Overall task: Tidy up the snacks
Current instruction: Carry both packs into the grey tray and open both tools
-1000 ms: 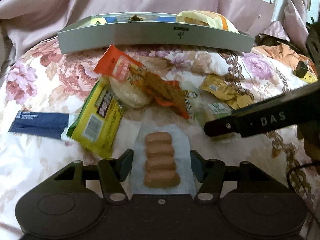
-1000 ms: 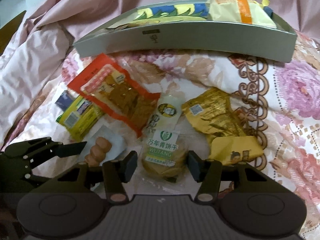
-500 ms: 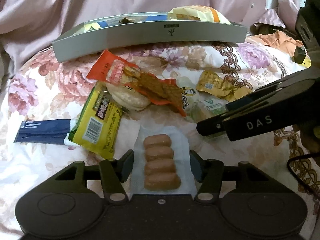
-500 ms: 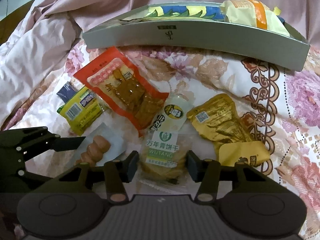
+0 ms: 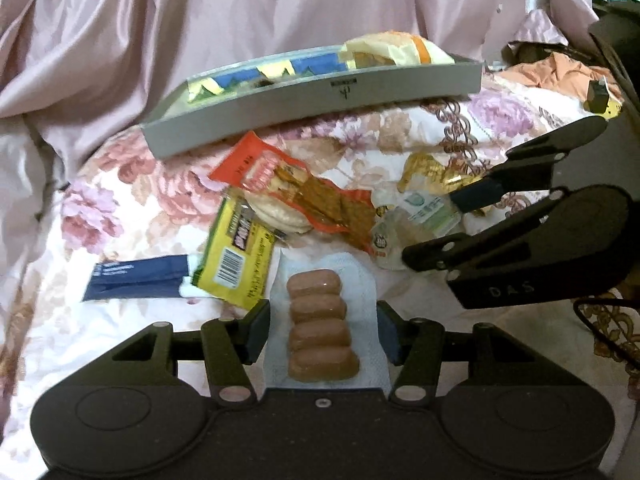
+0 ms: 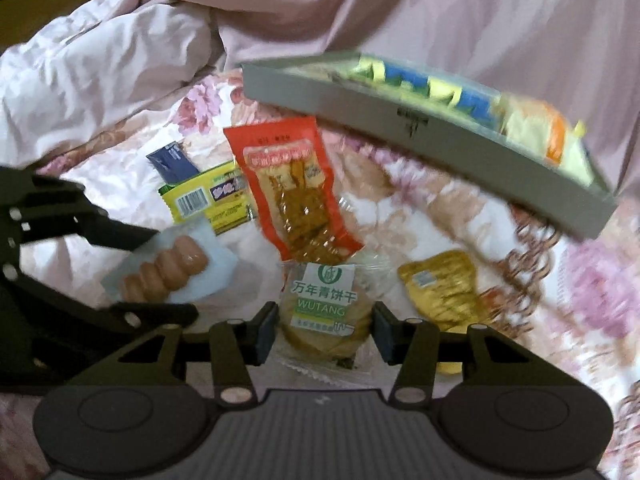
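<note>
Sausage pack [image 5: 323, 332] lying between spread left gripper [image 5: 323, 330] fingers, edges touching. Biscuit pack [image 6: 323, 312] between spread right gripper [image 6: 324, 332] fingers, unpinched.

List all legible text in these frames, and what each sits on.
"万年青饼干" and "WUTANG": clear green-labelled biscuit packet between the right gripper fingers.
"DAS": the black right gripper body, seen from the left wrist view.
Grey tray logo, red pouch, yellow wrapper print: too blurred.
</note>
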Demonstrator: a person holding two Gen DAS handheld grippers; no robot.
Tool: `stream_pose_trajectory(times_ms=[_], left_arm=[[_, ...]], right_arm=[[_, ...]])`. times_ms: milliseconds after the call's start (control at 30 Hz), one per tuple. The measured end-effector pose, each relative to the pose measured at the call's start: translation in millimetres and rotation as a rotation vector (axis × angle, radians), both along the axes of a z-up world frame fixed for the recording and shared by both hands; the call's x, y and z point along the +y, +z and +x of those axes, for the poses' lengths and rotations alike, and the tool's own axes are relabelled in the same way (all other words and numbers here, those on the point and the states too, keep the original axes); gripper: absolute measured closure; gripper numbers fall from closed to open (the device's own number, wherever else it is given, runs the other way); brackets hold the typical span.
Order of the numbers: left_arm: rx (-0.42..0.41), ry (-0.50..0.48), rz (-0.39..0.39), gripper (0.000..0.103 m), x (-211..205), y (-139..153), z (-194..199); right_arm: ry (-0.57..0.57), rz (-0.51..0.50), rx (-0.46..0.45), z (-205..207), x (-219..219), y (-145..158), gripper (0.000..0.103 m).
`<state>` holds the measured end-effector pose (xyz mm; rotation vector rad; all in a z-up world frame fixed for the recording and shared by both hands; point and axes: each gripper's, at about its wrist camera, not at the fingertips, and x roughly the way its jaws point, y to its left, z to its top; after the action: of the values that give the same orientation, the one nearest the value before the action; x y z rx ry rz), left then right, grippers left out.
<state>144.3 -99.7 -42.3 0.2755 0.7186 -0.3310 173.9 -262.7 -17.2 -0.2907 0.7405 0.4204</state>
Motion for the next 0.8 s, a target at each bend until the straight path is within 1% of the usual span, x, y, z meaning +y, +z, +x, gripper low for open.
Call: stream_pose_trajectory(times_ms=[133, 333, 433, 567, 633, 733, 800], left_arm=[[-0.044, 0.034, -0.043, 0.046, 6, 12, -10], [-0.128, 0.08, -0.084, 0.046, 7, 37, -9], [-0.172, 0.103, -0.113, 0.046, 5, 49, -2], [-0.226, 0.153, -0.184, 0.046, 2, 67, 10], [-0.252, 0.171, -0.204, 0.046, -1, 73, 18], [-0.267, 0.178, -0.211, 0.046, -5, 79, 34], [-0.272, 0.181, -0.207, 0.046, -7, 80, 44]], right_arm=[[0.029, -0.059, -0.133, -16, 6, 9, 0.049], [0.035, -0.06, -0.285, -30, 10, 23, 0.049], [0.019, -0.052, -0.354, -33, 8, 30, 0.049], [-0.006, -0.063, -0.473, -38, 8, 39, 0.049], [-0.026, -0.065, -0.522, -38, 6, 42, 0.049], [-0.057, -0.054, -0.558, -32, 3, 49, 0.049], [-0.082, -0.009, -0.561, -23, -1, 53, 0.049]])
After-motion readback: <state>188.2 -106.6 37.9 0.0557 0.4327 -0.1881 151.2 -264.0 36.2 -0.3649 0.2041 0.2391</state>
